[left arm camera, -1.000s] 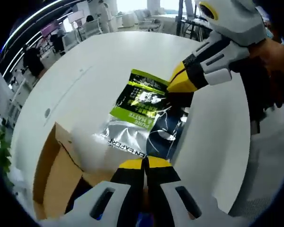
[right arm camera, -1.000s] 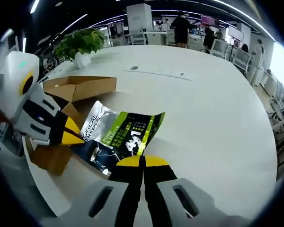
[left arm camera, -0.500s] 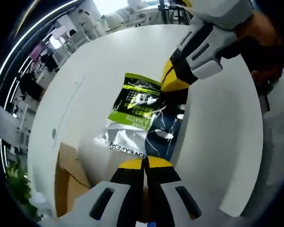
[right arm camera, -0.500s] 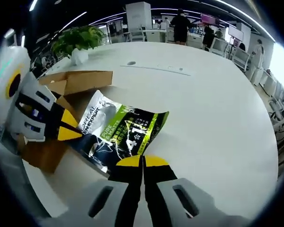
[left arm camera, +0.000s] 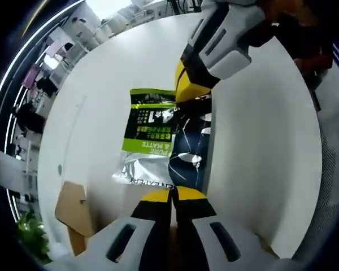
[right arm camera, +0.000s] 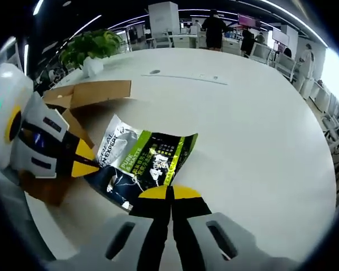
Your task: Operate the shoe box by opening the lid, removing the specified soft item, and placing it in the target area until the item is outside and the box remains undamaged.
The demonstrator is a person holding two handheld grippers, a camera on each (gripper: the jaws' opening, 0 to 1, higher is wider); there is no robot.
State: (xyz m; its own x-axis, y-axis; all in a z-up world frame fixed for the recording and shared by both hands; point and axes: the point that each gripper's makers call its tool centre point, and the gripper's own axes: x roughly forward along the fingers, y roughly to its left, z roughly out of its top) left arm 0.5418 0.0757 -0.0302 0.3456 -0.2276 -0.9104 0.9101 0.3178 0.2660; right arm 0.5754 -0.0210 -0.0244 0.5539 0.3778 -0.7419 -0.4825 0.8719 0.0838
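The soft item, a flat foil packet (left arm camera: 158,138) in green, silver and dark blue, lies out on the white tabletop (left arm camera: 260,141), clear of the cardboard shoe box (left arm camera: 73,217). In the left gripper view the left hand-held gripper (left arm camera: 171,195) has its yellow-tipped jaws pressed together right at the packet's near edge, apparently nipping that edge between them, while the right hand-held gripper (left arm camera: 192,93) reaches in from the top and sits on the far end of the packet, its yellow tip over the dark blue part beside the green panel. The box shows at the lower left of this view, well apart from the packet. Over to the right gripper view: the right hand-held gripper (right arm camera: 170,195) shows its jaws closed tight, meeting at the packet's (right arm camera: 144,161) near edge where the green and dark print ends, and they seem to pinch that edge. The left hand-held gripper (right arm camera: 85,166) comes in from the left with its yellow tip touching the packet's dark corner. Behind it the shoe box (right arm camera: 87,96) stands open, its brown flaps up, just beside the silver end of the packet. Farther back on the tabletop (right arm camera: 260,130) stands a potted plant (right arm camera: 93,48), and people stand among desks beyond.
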